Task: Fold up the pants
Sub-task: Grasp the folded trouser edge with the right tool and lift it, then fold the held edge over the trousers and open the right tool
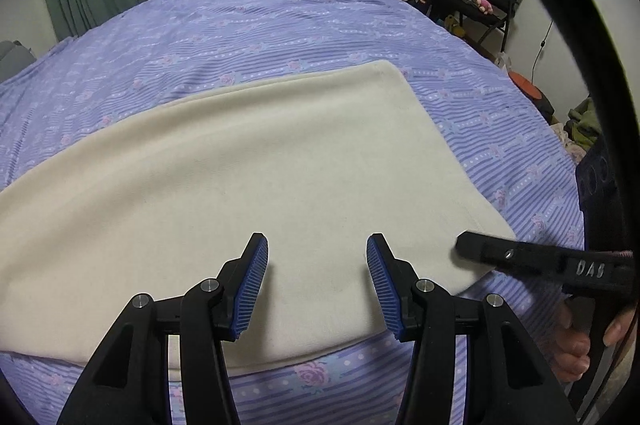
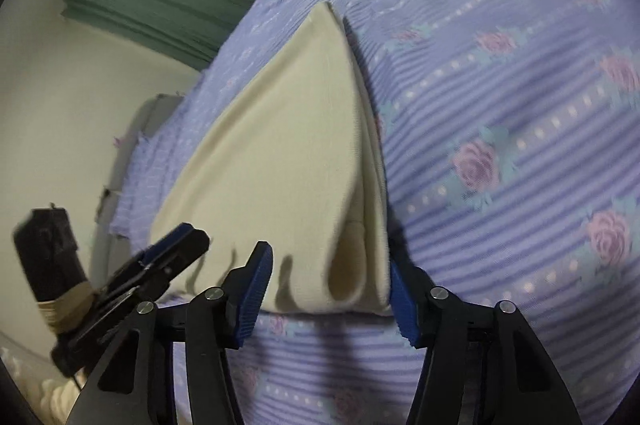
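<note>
Cream folded pants (image 1: 224, 193) lie flat near the front edge of a bed with a purple floral bedspread (image 1: 280, 25). The left gripper (image 1: 318, 265) hovers above them, jaws apart. The right gripper (image 2: 330, 289), released, straddles their layered end.

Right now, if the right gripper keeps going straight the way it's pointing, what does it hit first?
Most likely the open end of the folded cream pants: the right gripper has its jaws open astride those layered edges. Depth is unclear, so it may touch the purple floral bedspread beneath first.
</note>
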Demonstrator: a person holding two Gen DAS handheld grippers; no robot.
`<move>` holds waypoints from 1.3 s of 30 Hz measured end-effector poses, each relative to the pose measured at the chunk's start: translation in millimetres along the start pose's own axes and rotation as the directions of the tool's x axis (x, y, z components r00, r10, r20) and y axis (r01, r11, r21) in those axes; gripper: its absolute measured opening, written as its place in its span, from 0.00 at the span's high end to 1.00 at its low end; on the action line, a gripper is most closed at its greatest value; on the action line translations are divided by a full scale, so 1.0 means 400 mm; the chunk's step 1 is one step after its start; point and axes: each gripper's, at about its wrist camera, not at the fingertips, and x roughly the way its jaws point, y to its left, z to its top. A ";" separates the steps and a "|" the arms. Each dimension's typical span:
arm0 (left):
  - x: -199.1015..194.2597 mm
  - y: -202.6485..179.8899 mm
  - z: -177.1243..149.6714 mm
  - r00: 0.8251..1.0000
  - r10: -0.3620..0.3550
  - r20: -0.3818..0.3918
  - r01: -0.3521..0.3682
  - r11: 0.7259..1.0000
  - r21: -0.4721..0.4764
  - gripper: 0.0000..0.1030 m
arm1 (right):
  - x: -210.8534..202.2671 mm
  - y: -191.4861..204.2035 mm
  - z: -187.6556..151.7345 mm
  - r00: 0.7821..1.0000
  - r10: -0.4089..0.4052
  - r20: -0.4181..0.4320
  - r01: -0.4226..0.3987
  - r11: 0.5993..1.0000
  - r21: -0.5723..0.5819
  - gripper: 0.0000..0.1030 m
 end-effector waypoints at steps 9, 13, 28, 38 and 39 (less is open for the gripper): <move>0.025 -0.014 -0.001 1.000 -0.009 -0.025 0.009 1.000 0.005 0.51 | 0.078 -0.057 0.104 0.983 0.168 -0.079 -0.165 0.985 0.049 0.55; 0.023 -0.016 0.011 1.000 0.000 -0.025 0.000 1.000 0.000 0.51 | 0.116 -0.066 0.140 0.966 0.231 -0.118 -0.223 0.972 0.074 0.69; -0.134 0.136 0.067 0.997 0.077 0.014 -0.076 0.993 -0.085 0.51 | 0.070 0.209 0.167 0.999 -0.035 0.030 0.035 0.999 0.002 0.87; -0.331 0.405 0.093 0.997 0.057 0.049 -0.049 0.986 -0.157 0.50 | 0.092 0.684 0.143 0.951 -0.297 0.090 0.310 0.898 -0.312 0.87; -0.355 0.442 0.090 0.997 0.057 0.058 -0.047 0.985 -0.169 0.49 | 0.108 0.728 0.137 0.948 -0.307 0.085 0.317 0.893 -0.320 0.87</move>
